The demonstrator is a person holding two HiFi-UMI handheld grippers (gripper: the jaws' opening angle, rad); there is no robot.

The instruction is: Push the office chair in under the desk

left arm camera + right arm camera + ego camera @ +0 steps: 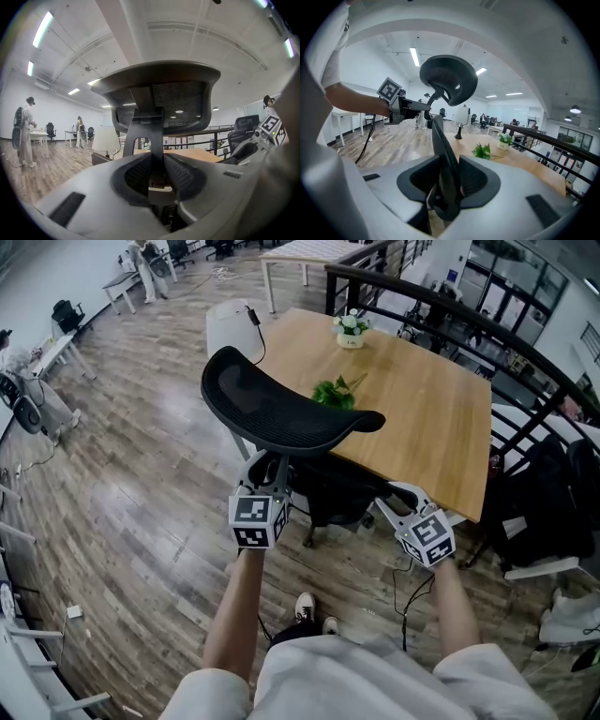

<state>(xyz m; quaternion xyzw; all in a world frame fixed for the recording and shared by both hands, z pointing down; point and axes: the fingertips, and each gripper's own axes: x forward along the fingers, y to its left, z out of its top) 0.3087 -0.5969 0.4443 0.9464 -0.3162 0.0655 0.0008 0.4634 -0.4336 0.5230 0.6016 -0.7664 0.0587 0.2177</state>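
A black mesh office chair stands at the near edge of the wooden desk, its curved headrest toward me. My left gripper is shut on the chair's upright headrest post, which runs down between the pads in the left gripper view. My right gripper is shut on the thin black edge of the chair back. The headrest rises above that edge in the right gripper view, where my left gripper's marker cube also shows. The chair's seat and base are mostly hidden under the back.
On the desk lie a green sprig and a small flower pot. A white lamp shade stands at its far left corner. A dark railing runs behind it, and a black bag sits at the right. Cables trail on the wood floor.
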